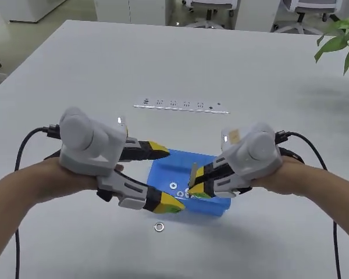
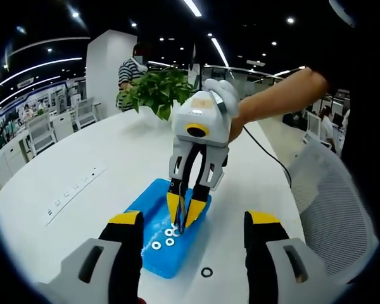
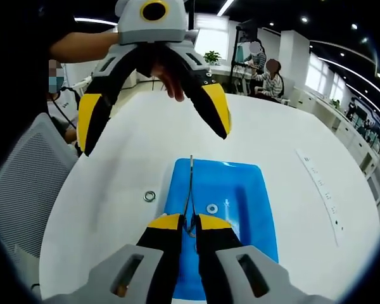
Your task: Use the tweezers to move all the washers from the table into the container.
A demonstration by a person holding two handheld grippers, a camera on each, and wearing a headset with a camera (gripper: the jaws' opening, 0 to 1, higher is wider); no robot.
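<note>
A blue container [image 1: 163,168] lies on the white table between both grippers and holds three washers [image 1: 180,193]. One more washer [image 1: 159,226] lies on the table in front of it. My right gripper [image 1: 196,187] is shut on thin metal tweezers [image 1: 192,173], whose tips hang over the container beside the washers. My left gripper [image 1: 164,176] stands open over the container's left end with nothing in it. In the left gripper view, the right gripper [image 2: 183,214] points the tweezers at the washers [image 2: 168,237]. In the right gripper view, the tweezers [image 3: 190,183] stick out over the container [image 3: 240,190], and the loose washer [image 3: 149,196] lies left of it.
A white power strip [image 1: 180,106] lies flat on the table beyond the container. A green plant [image 1: 343,46] stands at the far right edge. Office chairs stand past the table's far side. People sit in the background of the right gripper view.
</note>
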